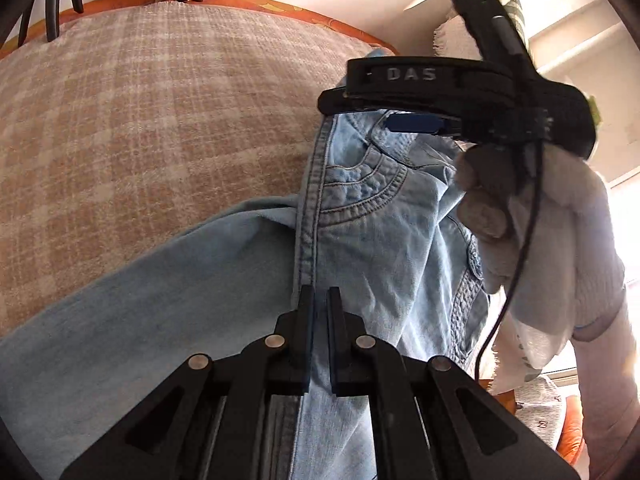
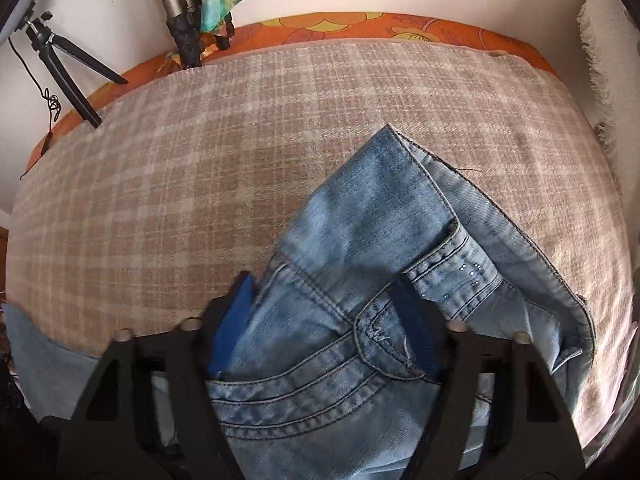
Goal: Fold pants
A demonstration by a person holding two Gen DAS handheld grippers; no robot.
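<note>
The left claw (image 1: 319,300) has its two fingers drawn nearly together with only a thin slit between them, and a raised seam of the pants (image 1: 360,216) runs straight down into that slit, so it looks pinched on the denim along the seam, though the actual contact is partly hidden by the fingers. The right claw (image 2: 324,320) stands much wider: its blue-padded fingers (image 2: 236,320) sit on either side of a bunched part of the waistband and pocket area, cloth filling the gap, and whether the pads are pressing or merely straddling it I cannot tell for sure. In the left wrist view the right claw (image 1: 416,124) shows from the side, held by a white-gloved hand (image 1: 552,232) above the top of the jeans. The pants are light blue denim, lying rumpled on a beige checked blanket (image 2: 200,160) spread over an orange flowered cover (image 2: 400,24), one leg trailing off to the left. By the look of it the fabric is soft and limp but fairly heavy, with thick stitched seams and a stiff waistband; those seams and the band seem the surest places to grip, since a single loose layer would likely sag or slip. A tripod (image 2: 64,56) stands beyond the far edge.
</note>
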